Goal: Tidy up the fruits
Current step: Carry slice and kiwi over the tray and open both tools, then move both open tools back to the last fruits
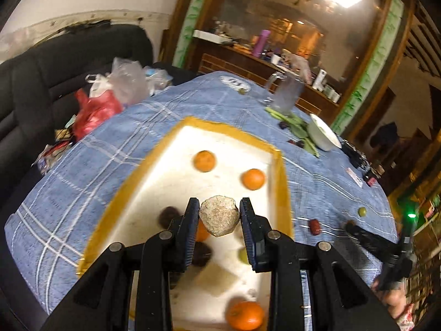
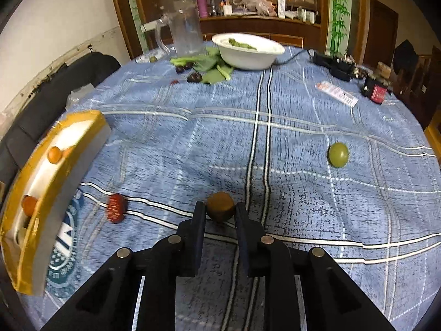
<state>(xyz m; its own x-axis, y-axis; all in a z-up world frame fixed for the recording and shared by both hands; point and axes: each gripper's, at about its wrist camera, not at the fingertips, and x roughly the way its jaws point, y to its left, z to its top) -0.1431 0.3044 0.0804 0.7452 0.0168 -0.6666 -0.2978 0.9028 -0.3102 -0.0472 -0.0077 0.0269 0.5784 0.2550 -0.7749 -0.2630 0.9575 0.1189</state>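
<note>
My left gripper [image 1: 219,215] is shut on a rough tan-brown fruit [image 1: 219,215] and holds it above the white foam tray [image 1: 165,176] with a yellow taped rim. Several oranges [image 1: 204,160] and dark fruits [image 1: 168,216] lie in the tray. My right gripper [image 2: 220,212] is shut on a small brown round fruit [image 2: 220,206] just above the blue checked tablecloth. A red date [image 2: 116,207] lies left of it, beside the tray [image 2: 52,193]. A green fruit [image 2: 338,154] lies to the far right.
A white bowl [image 2: 248,51] with green leaves, a clear jug [image 2: 186,31], dark fruits [image 2: 194,77] and loose leaves sit at the table's far side. Black electronics [image 2: 339,66] and a paper slip [image 2: 336,93] lie at the far right. Plastic bags [image 1: 110,93] sit on a dark sofa.
</note>
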